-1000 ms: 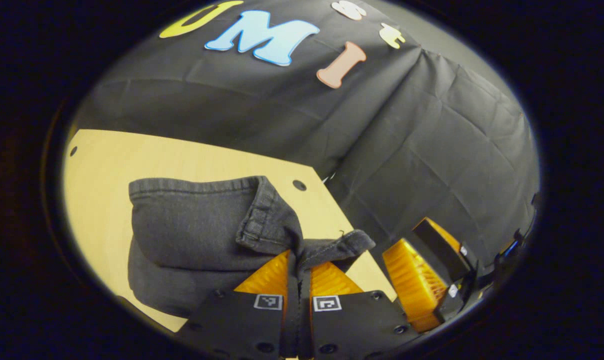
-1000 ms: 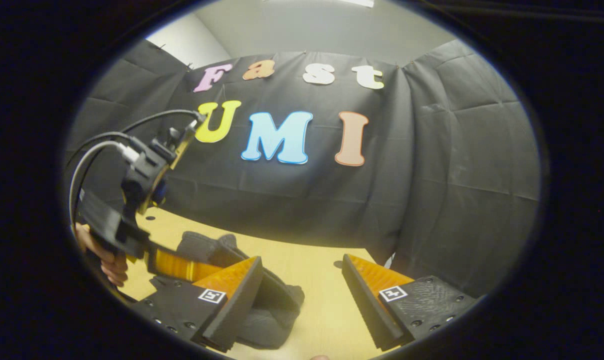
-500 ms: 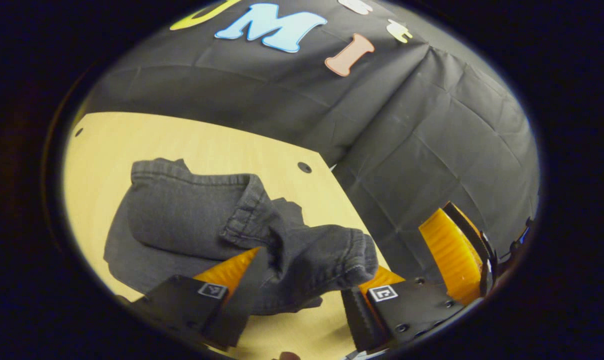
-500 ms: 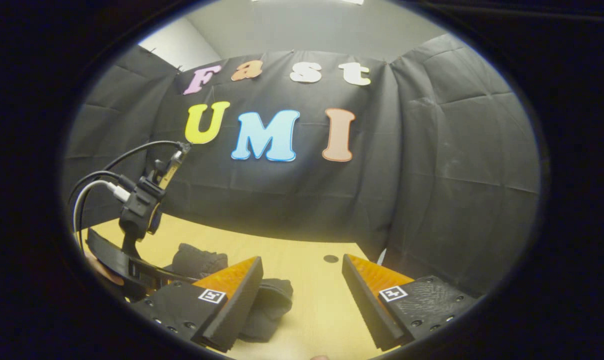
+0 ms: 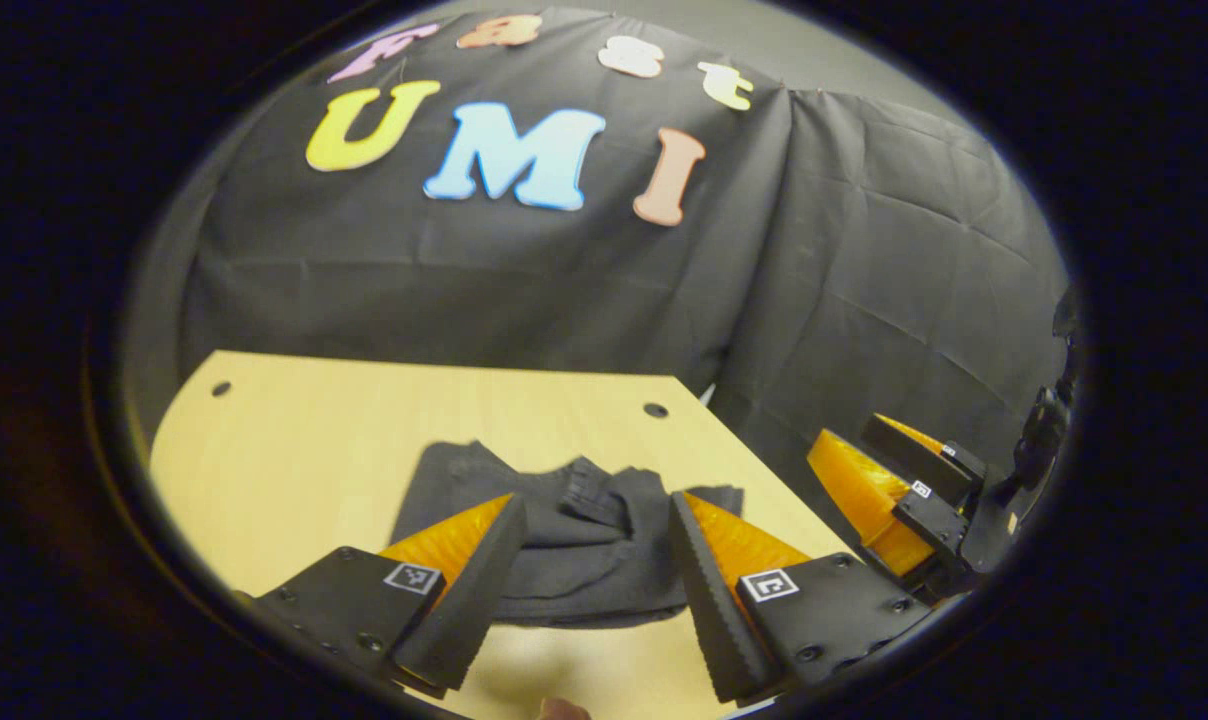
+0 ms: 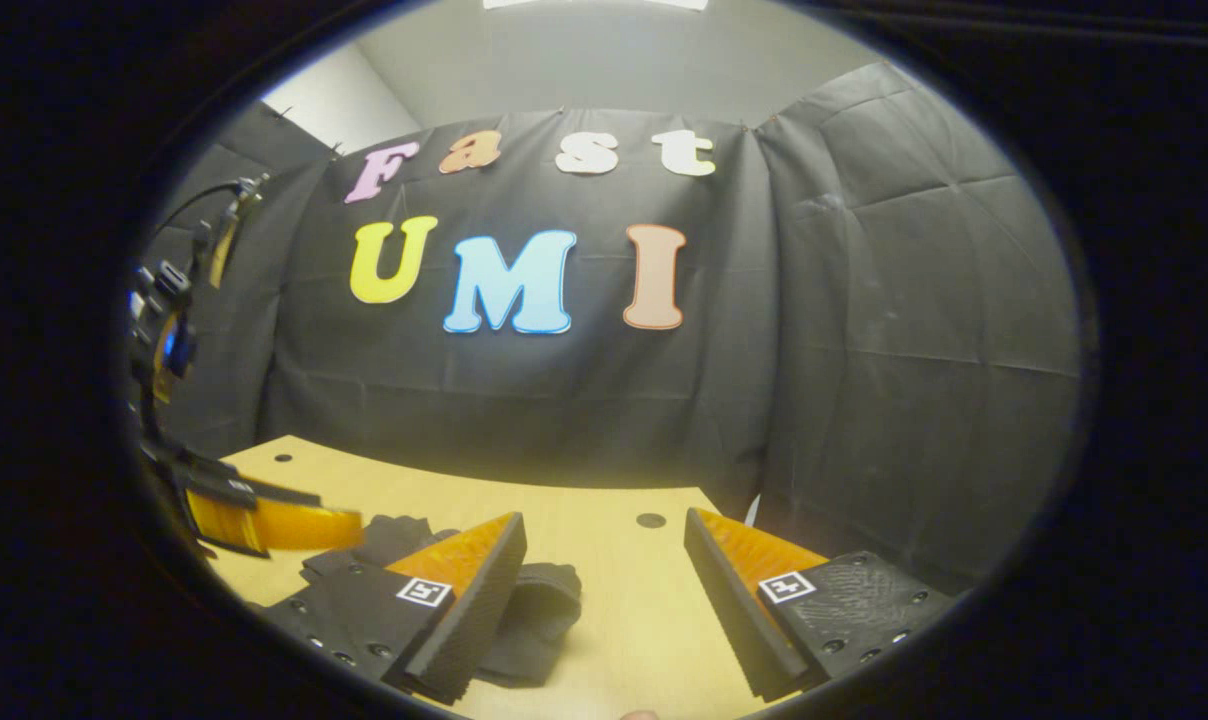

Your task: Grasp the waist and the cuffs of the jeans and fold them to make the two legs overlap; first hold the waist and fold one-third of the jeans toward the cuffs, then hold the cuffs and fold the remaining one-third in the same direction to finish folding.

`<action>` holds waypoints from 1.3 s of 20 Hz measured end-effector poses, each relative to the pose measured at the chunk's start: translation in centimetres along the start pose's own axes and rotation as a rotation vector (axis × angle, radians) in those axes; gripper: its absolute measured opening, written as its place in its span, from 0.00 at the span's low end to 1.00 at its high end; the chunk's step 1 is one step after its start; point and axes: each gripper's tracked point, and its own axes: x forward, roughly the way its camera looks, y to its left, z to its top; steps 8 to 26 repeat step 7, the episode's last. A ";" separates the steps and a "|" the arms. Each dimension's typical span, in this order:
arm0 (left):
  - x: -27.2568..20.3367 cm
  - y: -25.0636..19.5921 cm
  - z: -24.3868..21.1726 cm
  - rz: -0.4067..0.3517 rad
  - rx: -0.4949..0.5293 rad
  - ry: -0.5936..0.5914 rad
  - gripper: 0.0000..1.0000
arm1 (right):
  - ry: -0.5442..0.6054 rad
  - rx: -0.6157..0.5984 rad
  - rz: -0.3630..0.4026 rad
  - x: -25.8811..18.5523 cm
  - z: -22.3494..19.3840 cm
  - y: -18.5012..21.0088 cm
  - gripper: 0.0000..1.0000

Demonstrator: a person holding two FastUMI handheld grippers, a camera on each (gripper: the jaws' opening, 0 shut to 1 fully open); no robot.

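Jeans (image 5: 564, 530): lying bundled on the table (image 5: 294, 440), seemingly folded. Left gripper (image 5: 596, 560) and right gripper (image 6: 604, 590): both gaping wide, gripping nothing, apparently released.

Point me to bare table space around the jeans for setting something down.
Bare table lies left of the jeans and behind them toward the booth wall. Crowded on the right: the right gripper hangs off that table edge, the left gripper open over them.

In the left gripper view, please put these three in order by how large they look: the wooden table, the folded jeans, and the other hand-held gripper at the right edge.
1. Table, largest.
2. Jeans, a folded bundle lying on it.
3. The right hand-held gripper, cut off by the edge, so its place is unsure.
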 end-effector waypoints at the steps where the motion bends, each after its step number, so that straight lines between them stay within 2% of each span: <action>1: -0.6 1.7 1.8 0.045 0.048 -0.072 0.93 | -0.011 0.007 -0.009 -0.1 0.2 -0.2 0.94; 3: -2.2 4.8 5.1 0.141 0.155 -0.195 0.93 | -0.023 0.018 -0.030 -0.3 0.5 -0.8 0.94; 5: -3.5 6.4 6.7 0.201 0.227 -0.252 0.93 | -0.036 0.017 -0.046 -0.5 0.8 -1.4 0.94; 7: -3.9 6.4 7.3 0.196 0.215 -0.280 0.92 | -0.041 0.011 -0.062 -0.8 1.0 -2.1 0.94; 26: -3.9 6.4 7.3 0.196 0.215 -0.280 0.92 | -0.041 0.011 -0.062 -0.8 1.0 -2.1 0.94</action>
